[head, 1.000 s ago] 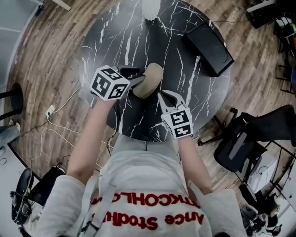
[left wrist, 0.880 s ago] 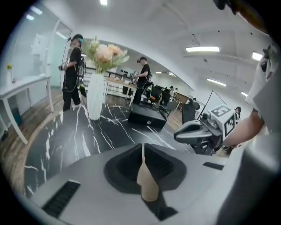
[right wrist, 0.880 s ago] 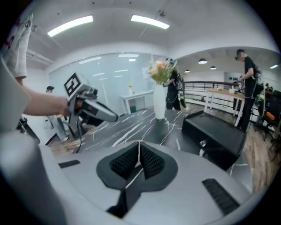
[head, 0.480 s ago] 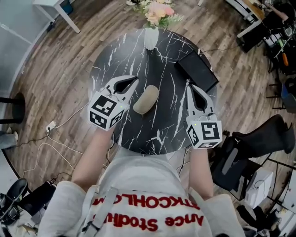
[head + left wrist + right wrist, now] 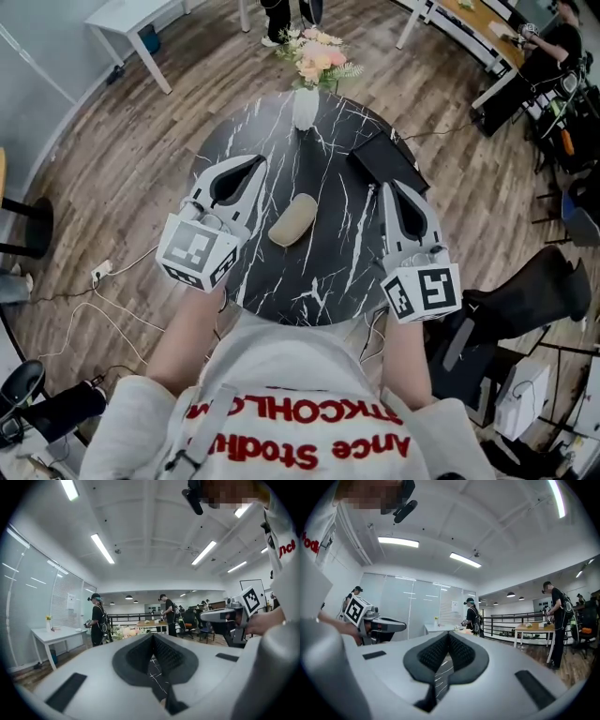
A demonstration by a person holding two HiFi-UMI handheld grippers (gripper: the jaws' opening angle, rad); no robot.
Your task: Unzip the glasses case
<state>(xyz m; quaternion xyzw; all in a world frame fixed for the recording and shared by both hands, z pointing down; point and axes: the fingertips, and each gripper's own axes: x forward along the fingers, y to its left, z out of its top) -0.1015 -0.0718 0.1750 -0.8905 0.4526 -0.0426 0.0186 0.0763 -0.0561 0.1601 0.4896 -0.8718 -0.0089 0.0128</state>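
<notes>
The beige oval glasses case (image 5: pixel 292 219) lies alone on the round black marble table (image 5: pixel 309 281), near its middle. My left gripper (image 5: pixel 255 164) is raised to the left of the case, shut and empty. My right gripper (image 5: pixel 389 187) hovers to the right of the case, also shut with nothing in it. Neither gripper touches the case. In the left gripper view the jaws (image 5: pixel 152 637) meet and point level across the room, with the right gripper (image 5: pixel 225 616) beside them. The right gripper view shows its closed jaws (image 5: pixel 449 634) and the left gripper (image 5: pixel 379 623).
A white vase of flowers (image 5: pixel 306 108) stands at the table's far edge and a black box (image 5: pixel 386 161) lies at the back right. A dark office chair (image 5: pixel 525 300) is at the right, and cables (image 5: pixel 103 281) lie on the wood floor at the left. People stand farther back.
A second ago both grippers were down at the case, the left one on it. Both have since come off it, shut, risen and spread apart. The case stays on the table.
</notes>
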